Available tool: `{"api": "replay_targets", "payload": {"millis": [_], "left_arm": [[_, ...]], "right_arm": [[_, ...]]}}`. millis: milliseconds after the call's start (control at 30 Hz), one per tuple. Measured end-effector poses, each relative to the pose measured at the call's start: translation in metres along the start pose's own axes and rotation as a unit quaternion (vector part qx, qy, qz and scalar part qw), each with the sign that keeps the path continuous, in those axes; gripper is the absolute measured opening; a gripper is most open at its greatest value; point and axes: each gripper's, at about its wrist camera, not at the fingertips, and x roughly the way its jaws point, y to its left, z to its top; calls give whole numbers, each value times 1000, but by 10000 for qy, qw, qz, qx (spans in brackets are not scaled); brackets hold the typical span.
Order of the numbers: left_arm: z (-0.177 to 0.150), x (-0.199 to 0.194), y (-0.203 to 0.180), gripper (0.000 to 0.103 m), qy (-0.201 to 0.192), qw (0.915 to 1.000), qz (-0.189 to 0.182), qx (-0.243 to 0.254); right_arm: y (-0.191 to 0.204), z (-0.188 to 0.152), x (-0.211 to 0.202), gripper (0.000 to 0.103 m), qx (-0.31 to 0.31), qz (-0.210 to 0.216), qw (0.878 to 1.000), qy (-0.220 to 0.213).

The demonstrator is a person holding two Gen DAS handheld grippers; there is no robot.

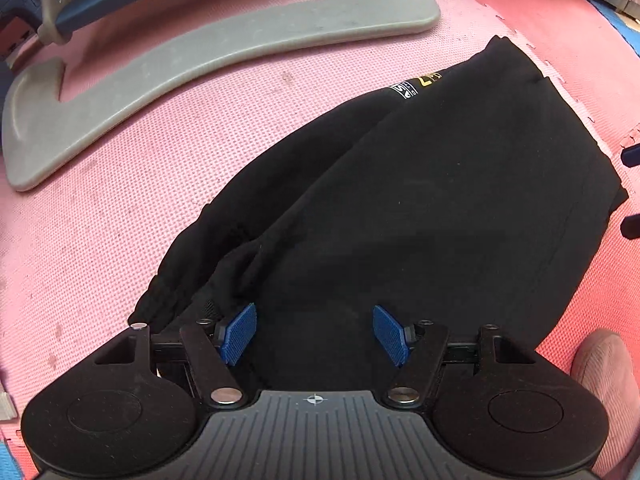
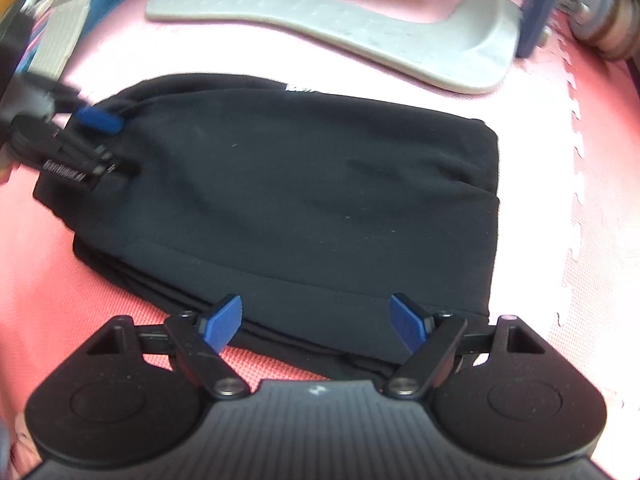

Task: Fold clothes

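— Since the black garment (image 2: 288, 184) lies in a folded stack on the pink mat (image 2: 560, 200), long axis left to right, which gripper is nearer?

— Both reach it: right gripper (image 2: 318, 320) spread wide at its near edge, left gripper (image 1: 314, 334) equally agape over its left end.

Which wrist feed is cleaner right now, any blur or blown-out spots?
Left wrist view: sharp, evenly lit, black garment and pink mat weave crisp, fisheye bending at the edges. Right wrist view: softer, left gripper smeared, mat washed out white on the right.

Bright, fisheye-warped edges; right view blurred, overexposed.
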Motion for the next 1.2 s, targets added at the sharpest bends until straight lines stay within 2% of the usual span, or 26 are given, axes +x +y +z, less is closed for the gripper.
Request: {"api": "replay_targets", "payload": {"millis": [167,300,433,600,767,1100,1200], "left_arm": [[-14,-4,2,68,47,10000,64,-43],[-8,-21,-6,68,88,10000,6,-24],[17,-51,-35,68,-374,9979,-368,383],[56,-60,-87,68,-568,9881,-1016,1001],[87,-54,-123,68,-582,9804,-999,1597],[114,-55,-163,68,-320,9686,-873,2307],[124,-58,-165,68,-297,9692,-749,2327]], "right_arm": [[-17,-5,-1,81,127,-194,9997,103],[-37,-3,0,81,286,-316,9991,90],[-56,-1,0,81,445,-437,9980,76],[-72,3,6,81,550,-537,9970,53],[-76,0,12,81,638,-453,9969,9],[-71,-32,-6,81,547,-492,9973,-33],[-70,-44,-10,81,594,-560,9966,-63]]}}
